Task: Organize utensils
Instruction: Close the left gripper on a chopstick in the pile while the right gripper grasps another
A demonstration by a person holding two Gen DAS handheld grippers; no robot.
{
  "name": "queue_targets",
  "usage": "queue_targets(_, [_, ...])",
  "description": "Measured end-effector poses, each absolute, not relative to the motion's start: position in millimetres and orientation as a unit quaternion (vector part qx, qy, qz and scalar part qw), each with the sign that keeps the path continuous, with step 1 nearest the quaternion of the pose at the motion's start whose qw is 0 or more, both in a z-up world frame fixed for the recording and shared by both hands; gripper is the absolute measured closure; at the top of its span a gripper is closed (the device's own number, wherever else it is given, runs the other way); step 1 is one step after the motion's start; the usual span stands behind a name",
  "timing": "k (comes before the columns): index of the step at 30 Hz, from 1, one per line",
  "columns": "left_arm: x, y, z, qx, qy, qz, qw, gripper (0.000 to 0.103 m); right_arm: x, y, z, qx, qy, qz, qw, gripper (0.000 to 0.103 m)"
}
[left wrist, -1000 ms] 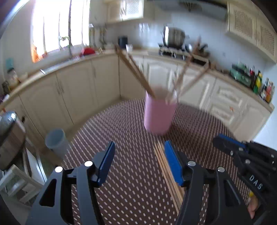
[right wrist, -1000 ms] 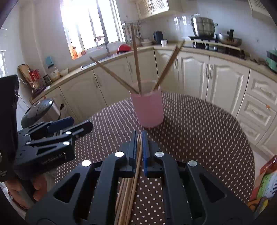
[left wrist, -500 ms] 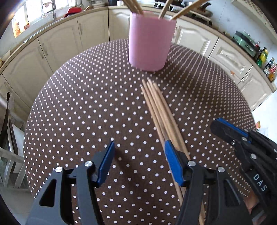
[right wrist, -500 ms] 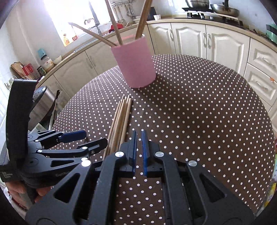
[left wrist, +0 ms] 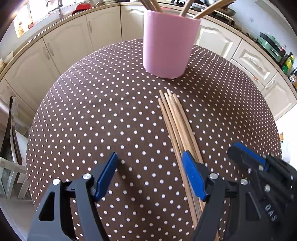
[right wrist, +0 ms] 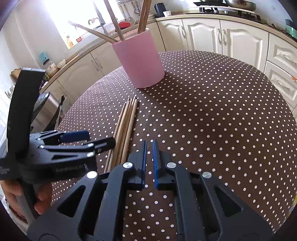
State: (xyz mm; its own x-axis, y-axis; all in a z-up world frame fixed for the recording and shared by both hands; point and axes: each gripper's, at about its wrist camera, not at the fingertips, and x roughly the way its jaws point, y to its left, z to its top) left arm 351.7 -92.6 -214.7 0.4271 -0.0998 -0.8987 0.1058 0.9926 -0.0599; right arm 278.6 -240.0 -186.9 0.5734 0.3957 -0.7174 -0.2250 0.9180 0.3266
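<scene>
A pink cup [left wrist: 169, 43] holding several wooden chopsticks stands at the far side of the brown dotted table [left wrist: 92, 103]; it also shows in the right wrist view [right wrist: 139, 61]. A bundle of loose chopsticks [left wrist: 178, 126] lies flat on the cloth in front of it, and shows in the right wrist view [right wrist: 126, 128]. My left gripper [left wrist: 149, 163] is open just above the table, its right finger over the bundle's near part. My right gripper [right wrist: 149, 146] is nearly shut and empty, just right of the bundle.
Cream kitchen cabinets [right wrist: 222, 37] and a counter curve around behind the table. A sink and window are at the back left [left wrist: 55, 11]. A chair [left wrist: 11, 166] stands off the table's left edge. Bottles [left wrist: 287, 63] stand on the counter at right.
Both grippers have tilted down toward the table. The right gripper, shut around the chopsticks a second ago, has come off them and now sits beside the bundle, empty. The left stays open.
</scene>
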Motion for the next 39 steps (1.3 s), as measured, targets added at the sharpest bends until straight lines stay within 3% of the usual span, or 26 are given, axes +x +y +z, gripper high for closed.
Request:
queue_targets(12, [350,-76,-216,0.032,0.526,-0.040,0.849,0.032,289,-230,-190,0.093,0.436,0.189,0.875,0.095])
queue_targets(16, [351,-67,-212,-0.021,0.517,-0.063,0.854,0.032,295,-222,-192,0.082,0.445,0.193,0.870,0.095])
queue_targets(29, [352,-45,-209,-0.057,0.514,-0.083,0.852,0.032,308,-189,-192,0.026,0.465,0.197,0.863,0.095])
queue_targets(39, [358,-47,-208,-0.049,0.515,-0.078,0.852,0.032,319,-168,-189,-0.013,0.476,0.184,0.860,0.085])
